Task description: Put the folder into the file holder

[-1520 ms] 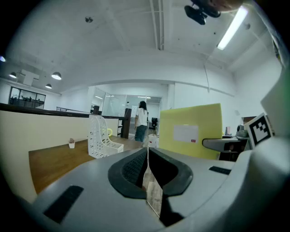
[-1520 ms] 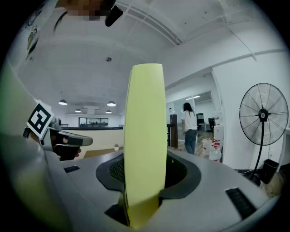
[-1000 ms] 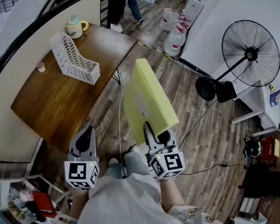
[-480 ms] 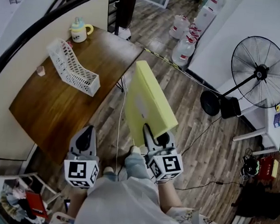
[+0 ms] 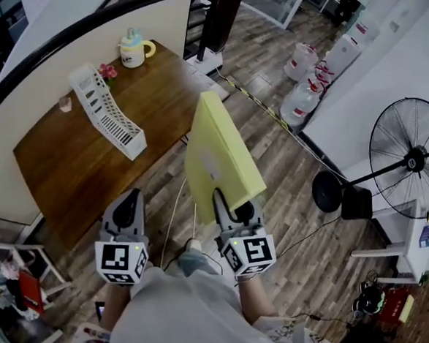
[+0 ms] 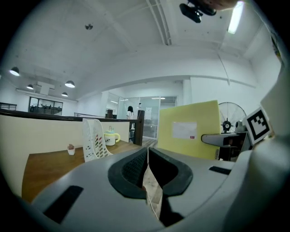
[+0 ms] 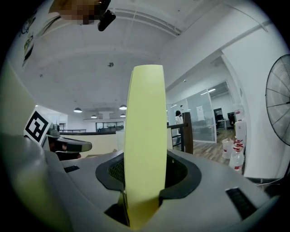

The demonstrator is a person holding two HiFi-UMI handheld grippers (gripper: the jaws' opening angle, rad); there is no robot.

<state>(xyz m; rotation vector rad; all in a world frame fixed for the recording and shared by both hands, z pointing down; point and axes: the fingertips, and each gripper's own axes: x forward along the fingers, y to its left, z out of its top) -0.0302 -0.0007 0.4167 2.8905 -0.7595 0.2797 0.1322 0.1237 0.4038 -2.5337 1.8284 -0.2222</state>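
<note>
I am gripping the yellow folder (image 5: 219,156) upright by its near bottom edge in my right gripper (image 5: 232,207), right of the table (image 5: 75,168); it is looking stiff, light, probably wobble-prone. My left gripper (image 5: 127,211) is hanging closed and empty. The file holder (image 5: 105,113) is standing far-left on the table

Left gripper (image 5: 128,203) is pointing forward, jaws pressing together; right gripper (image 5: 234,207), beside it, is clamping the upright folder (image 5: 217,153).
</note>
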